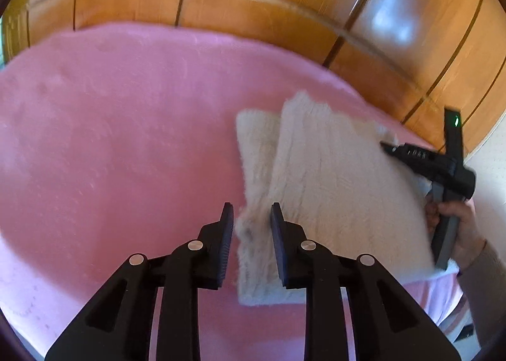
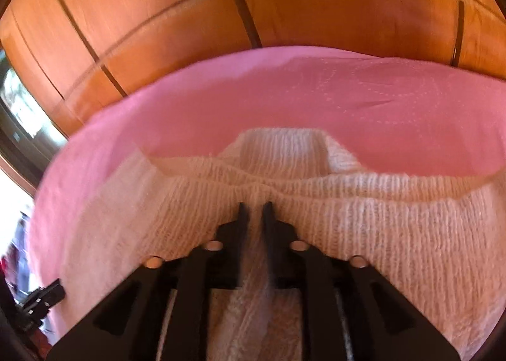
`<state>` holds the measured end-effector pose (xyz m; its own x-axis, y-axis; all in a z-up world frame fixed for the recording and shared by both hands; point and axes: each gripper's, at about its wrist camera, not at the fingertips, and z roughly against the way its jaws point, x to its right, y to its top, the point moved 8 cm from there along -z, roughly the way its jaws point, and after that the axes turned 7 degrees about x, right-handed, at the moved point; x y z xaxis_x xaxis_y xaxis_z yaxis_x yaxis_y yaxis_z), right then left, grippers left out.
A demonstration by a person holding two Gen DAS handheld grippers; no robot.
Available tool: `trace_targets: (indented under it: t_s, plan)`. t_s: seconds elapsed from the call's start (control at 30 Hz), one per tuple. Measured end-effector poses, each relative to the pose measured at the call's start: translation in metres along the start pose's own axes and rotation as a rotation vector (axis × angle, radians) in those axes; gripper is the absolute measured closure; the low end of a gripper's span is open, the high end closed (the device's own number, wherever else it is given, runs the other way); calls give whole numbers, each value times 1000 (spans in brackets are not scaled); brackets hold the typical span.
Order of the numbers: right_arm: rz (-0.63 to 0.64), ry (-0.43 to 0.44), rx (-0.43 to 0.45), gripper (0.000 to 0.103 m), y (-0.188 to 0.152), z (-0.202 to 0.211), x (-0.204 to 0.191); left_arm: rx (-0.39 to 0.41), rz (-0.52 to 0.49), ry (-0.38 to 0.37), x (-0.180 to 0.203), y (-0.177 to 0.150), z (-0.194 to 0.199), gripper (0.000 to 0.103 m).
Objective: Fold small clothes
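A cream knitted garment (image 1: pixel 332 183) lies on a pink bedcover (image 1: pixel 126 139), partly lifted on the right side. My left gripper (image 1: pixel 252 212) has its jaws parted, with a fluffy edge of the garment between them. My right gripper (image 2: pixel 255 207) is shut on a pinched fold of the garment (image 2: pixel 348 228) and holds it raised; it also shows in the left wrist view (image 1: pixel 387 146) at the garment's far right edge, held by a hand (image 1: pixel 455 221). A folded sleeve or collar part (image 2: pixel 284 152) lies beyond the right fingers.
A wooden panelled wall or headboard (image 1: pixel 253 13) stands behind the bed. The pink bedcover (image 2: pixel 316 101) stretches to the left and beyond the garment. A bright window area (image 2: pixel 19 108) sits at the far left of the right wrist view.
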<state>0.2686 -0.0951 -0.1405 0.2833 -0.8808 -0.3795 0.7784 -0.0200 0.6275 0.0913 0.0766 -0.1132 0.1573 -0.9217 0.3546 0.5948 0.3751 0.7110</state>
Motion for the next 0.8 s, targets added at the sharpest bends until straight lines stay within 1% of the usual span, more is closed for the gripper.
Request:
trace_targets:
  t_s: [0.03,0.07,0.1,0.17,0.2,0.27,0.3,0.33,0.37,0.4,0.43,0.47,0.5,0.53,0.6,0.63,0.67,0.7,0.77,0.8]
  plan:
    - [-6,-1,12,59,1,8,1,30,10,-26,7,4,7,81]
    - [-13,-1,28,54,2,17,2,44,7,-42,12,6,11,81]
    - [-23,12,47,52,1,30,4,59,-12,-56,21,8,14,81]
    - [-28,11,68,43,-1,47,7,68,-72,-68,37,7,15,81]
    - [-31,7,83,40,-4,61,12,65,-102,-68,44,5,13,81]
    - [-36,-13,94,33,-11,83,28,40,-152,-48,53,-2,3,81]
    - [-38,-50,98,30,-15,92,40,7,-172,-17,52,-9,-8,81]
    - [-42,-99,105,24,-20,100,55,-23,-173,24,46,-14,-17,81]
    - [-53,-131,109,23,-22,104,69,-57,-160,60,40,-20,-27,81]
    - [-88,-176,105,23,-29,108,91,-80,-117,57,34,-25,-37,81]
    - [-115,-201,100,24,-34,110,109,-58,-85,51,32,-25,-37,81]
    - [-136,-194,109,25,-39,110,122,-54,-80,54,32,-25,-36,81]
    - [-153,-138,160,25,-42,113,129,-55,-87,66,33,-25,-34,81]
    - [-162,-114,191,25,-43,115,131,-54,-94,77,34,-25,-32,80]
    - [-146,-125,201,24,-43,114,127,-46,-109,90,39,-22,-26,81]
    - [-134,-132,201,21,-43,113,126,-36,-121,92,42,-21,-21,81]
    - [-123,-140,201,20,-43,112,124,-28,-133,97,44,-21,-16,79]
    - [-116,-147,198,20,-43,111,122,-24,-143,106,47,-21,-12,65]
    - [-120,-147,192,20,-41,110,119,-15,-147,100,50,-21,-7,51]
    - [-117,-148,185,20,-41,113,116,-3,-150,100,52,-20,-3,51]
